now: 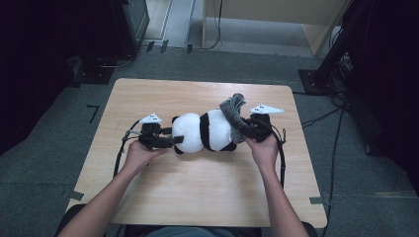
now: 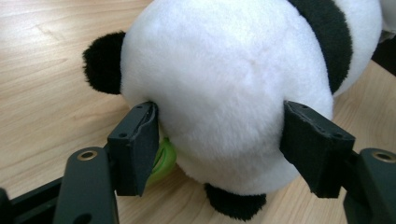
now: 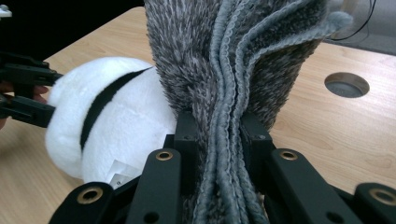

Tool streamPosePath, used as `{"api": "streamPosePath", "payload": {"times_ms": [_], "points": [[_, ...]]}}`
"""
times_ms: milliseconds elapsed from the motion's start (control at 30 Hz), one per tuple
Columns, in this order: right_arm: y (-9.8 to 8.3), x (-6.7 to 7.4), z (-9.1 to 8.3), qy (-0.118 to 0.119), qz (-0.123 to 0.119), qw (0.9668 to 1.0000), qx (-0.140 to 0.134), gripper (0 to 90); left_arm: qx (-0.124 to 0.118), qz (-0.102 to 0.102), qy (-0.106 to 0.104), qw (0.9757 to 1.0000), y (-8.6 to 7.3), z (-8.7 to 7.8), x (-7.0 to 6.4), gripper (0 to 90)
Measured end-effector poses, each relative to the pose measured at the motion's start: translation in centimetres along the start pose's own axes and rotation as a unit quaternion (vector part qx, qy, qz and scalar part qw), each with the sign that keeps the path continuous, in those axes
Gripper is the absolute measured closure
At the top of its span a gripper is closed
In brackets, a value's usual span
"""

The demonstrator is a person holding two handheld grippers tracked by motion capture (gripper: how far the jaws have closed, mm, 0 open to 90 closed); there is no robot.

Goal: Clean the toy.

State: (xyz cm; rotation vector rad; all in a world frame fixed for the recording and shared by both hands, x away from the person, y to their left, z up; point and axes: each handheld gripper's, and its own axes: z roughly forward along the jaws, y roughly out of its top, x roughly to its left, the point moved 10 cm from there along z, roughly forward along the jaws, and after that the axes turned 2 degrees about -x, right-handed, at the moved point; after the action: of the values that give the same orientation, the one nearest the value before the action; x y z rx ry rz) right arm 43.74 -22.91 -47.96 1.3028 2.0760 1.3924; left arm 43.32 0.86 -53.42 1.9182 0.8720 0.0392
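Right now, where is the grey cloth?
In the high view the grey cloth sits right of the table's centre, draped against the panda's right end and pinched in the right gripper.

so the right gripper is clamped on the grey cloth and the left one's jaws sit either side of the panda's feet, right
Not quite. The left gripper has its jaws on either side of the panda's head, not its feet: the left gripper view shows the round white head with a black ear between them. The rest holds: the right gripper is clamped on the grey cloth, as the right gripper view shows.
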Motion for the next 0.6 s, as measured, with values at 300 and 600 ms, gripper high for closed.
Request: {"api": "streamPosePath", "payload": {"times_ms": [300,600], "points": [[-0.9,-1.2,1.2,-0.011,0.010,0.9999,0.003,75.0,-0.017,0.003,-0.026,0.9995,0.5,1.1,0.3,17.2],[-3.3,-1.9,1.6,-0.009,0.025,0.9995,0.018,75.6,-0.026,0.007,-0.026,0.9993,0.2,1.2,0.1,19.3]]}}
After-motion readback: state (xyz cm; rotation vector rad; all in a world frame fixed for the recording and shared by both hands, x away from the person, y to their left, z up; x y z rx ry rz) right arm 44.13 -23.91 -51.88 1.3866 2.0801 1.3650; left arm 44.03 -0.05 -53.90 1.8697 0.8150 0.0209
